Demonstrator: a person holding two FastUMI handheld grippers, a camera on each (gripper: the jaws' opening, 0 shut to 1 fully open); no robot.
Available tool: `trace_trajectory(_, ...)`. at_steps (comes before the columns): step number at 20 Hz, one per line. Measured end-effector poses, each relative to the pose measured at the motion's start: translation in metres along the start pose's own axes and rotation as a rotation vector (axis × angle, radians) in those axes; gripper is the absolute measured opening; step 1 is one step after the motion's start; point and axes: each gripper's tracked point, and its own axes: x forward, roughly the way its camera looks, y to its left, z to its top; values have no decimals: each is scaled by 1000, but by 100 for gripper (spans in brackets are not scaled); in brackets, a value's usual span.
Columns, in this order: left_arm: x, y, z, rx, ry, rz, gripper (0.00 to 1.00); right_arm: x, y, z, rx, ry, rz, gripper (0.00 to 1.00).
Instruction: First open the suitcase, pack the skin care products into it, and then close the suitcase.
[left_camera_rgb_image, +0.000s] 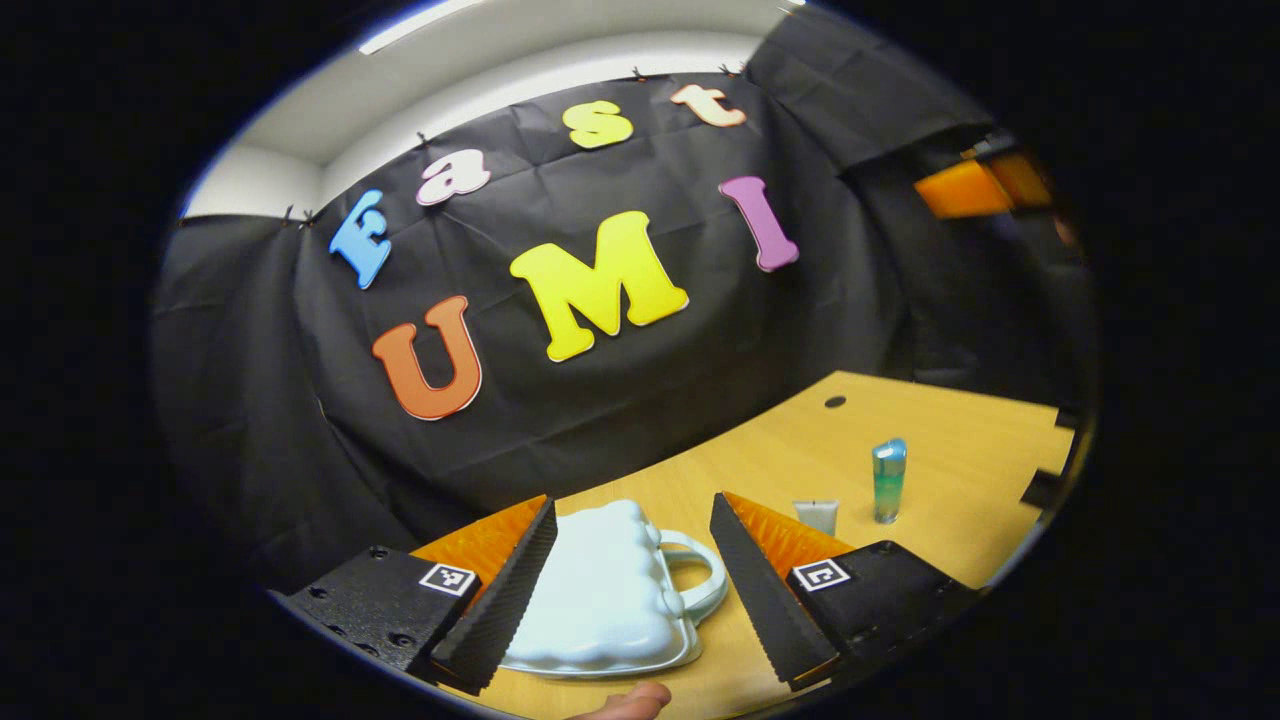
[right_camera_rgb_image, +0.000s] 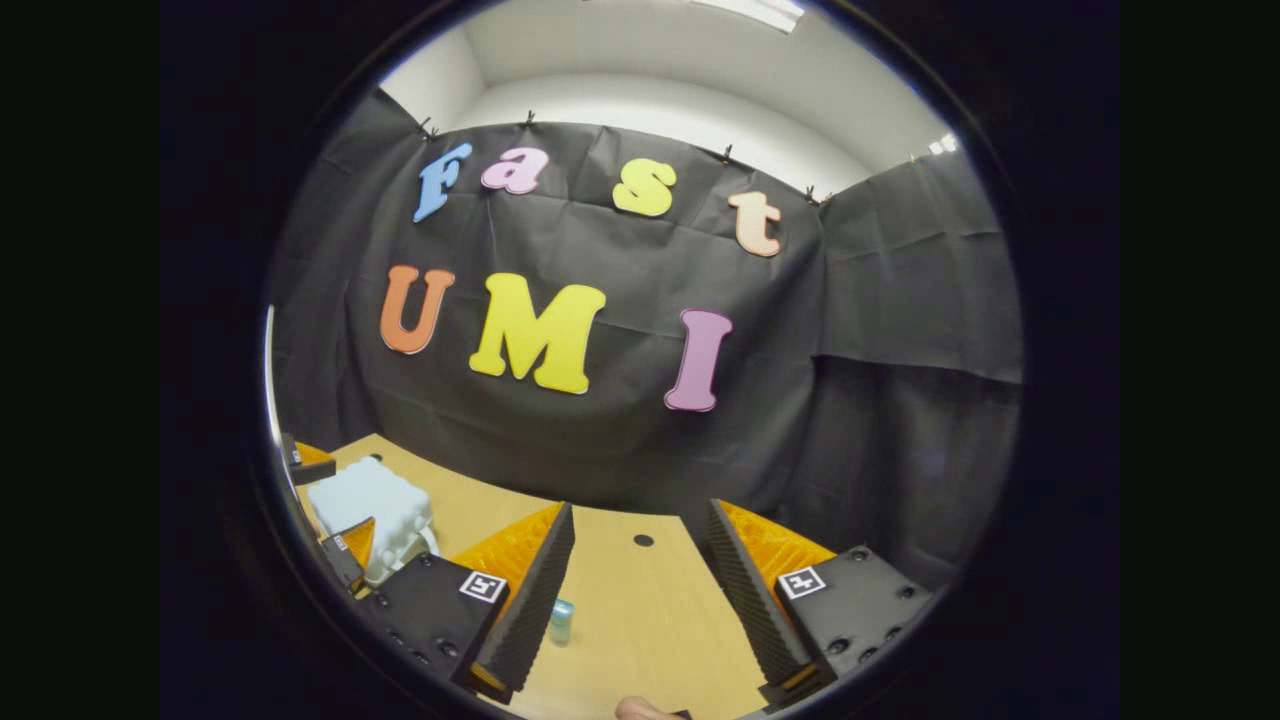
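Suitcase (left_camera_rgb_image: 605, 590) closed between spread left claw (left_camera_rgb_image: 632, 590) fingers, bottle (left_camera_rgb_image: 887, 480) nearby.

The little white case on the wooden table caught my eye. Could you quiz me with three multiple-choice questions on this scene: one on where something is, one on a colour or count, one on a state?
1. Where does the small white bumpy plastic suitcase lie in the left gripper view?
A. Between the left claw's two fingers
B. On the floor
C. On top of the bottle

2. What colour is the tall translucent bottle standing on the light wooden table?
A. Red
B. Blue-green
C. Black

3. What state is the suitcase in?
A. Wide open
B. Closed
C. Standing on end

Answers: 1 A, the case sits framed between the open fingers, which stand apart from it. 2 B, the bottle has a blue top fading to green, beside a small white tube. 3 B, its lid lies flat on its base, handle to the side.
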Motion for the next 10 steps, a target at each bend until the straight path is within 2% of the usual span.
trace_trajectory(4, 17, -21, -50, 218, 107, 3, 98, 23, -24, -12, 1, 11, -13, 80)
trace_trajectory(8, 39, -37, -64, 538, 82, -5, 98, 46, -37, -29, 28, 44, -10, 80)
trace_trajectory(10, 47, -49, -81, 616, 104, -40, 98, 55, -42, -38, 33, 63, -4, 80)
